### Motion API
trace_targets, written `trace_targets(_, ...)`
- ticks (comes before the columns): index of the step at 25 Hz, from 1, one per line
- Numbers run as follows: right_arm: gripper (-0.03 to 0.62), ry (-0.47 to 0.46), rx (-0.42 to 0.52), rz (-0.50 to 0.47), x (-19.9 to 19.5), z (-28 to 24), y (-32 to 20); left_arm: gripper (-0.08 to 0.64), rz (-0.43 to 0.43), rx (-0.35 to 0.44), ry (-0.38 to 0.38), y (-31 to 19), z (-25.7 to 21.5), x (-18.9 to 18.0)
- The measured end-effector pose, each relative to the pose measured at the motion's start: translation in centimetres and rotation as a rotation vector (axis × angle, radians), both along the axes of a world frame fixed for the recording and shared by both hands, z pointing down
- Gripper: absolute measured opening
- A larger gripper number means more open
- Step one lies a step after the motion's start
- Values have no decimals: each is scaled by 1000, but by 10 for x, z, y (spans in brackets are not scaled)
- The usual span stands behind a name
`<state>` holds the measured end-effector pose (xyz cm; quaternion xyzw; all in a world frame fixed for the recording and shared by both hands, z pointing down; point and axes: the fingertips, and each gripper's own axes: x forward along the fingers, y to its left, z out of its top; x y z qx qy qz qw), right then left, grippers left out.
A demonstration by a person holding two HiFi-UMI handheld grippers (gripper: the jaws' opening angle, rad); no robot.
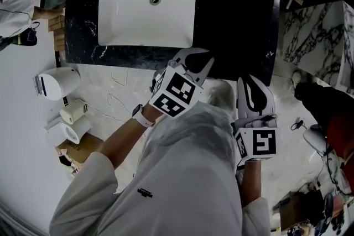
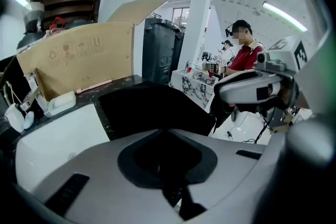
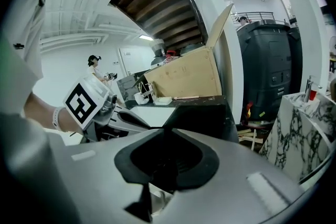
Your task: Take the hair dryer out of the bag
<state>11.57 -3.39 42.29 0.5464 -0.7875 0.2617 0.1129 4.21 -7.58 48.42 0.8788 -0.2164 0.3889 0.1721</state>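
Nearest us is our own white sleeve (image 1: 182, 174), bunched across the bottom of the head view because we are leaning in over the table (image 1: 83, 41). Beyond it both tools are brought up to the table's front edge, right of the sink (image 1: 146, 8). That is where the black bag (image 2: 155, 107) lies, flat on the dark top just to the right of the sink and close enough to the edge for either hand to reach it. The left gripper (image 1: 200, 58) points down at the bag's corner nearest the sink, its tongs drawn almost together with the tips at the black fabric (whether any of it is caught between them we cannot make out, even from its own view). We judge it is there to pin or lift that edge so the mouth can be found. The right gripper (image 1: 250, 83) sits further right of the sink, at the bag's near side, its tongs likewise all but closed with nothing showing between them. It looks held in reserve for the reach inside. The hair dryer shows in no view, so we take it to be inside the bag, and the removal proper has not begun.
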Motion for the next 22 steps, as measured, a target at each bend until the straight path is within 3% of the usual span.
trace_targets(3, 109, -17, -15, -7, -8, 4, -1, 26, -7, 0, 20, -9, -3, 4)
trace_targets(10, 110, -83, -54, 0, -21, 12, -1, 26, -43, -47, 107, -29, -13, 22)
trace_targets(17, 173, -190, -174, 79, -30, 40, -4, 26, -49, -34, 120, -47, -16, 34)
trace_targets(22, 184, -284, -233, 153, -28, 64, -15, 26, -54, -43, 149, -55, -18, 43)
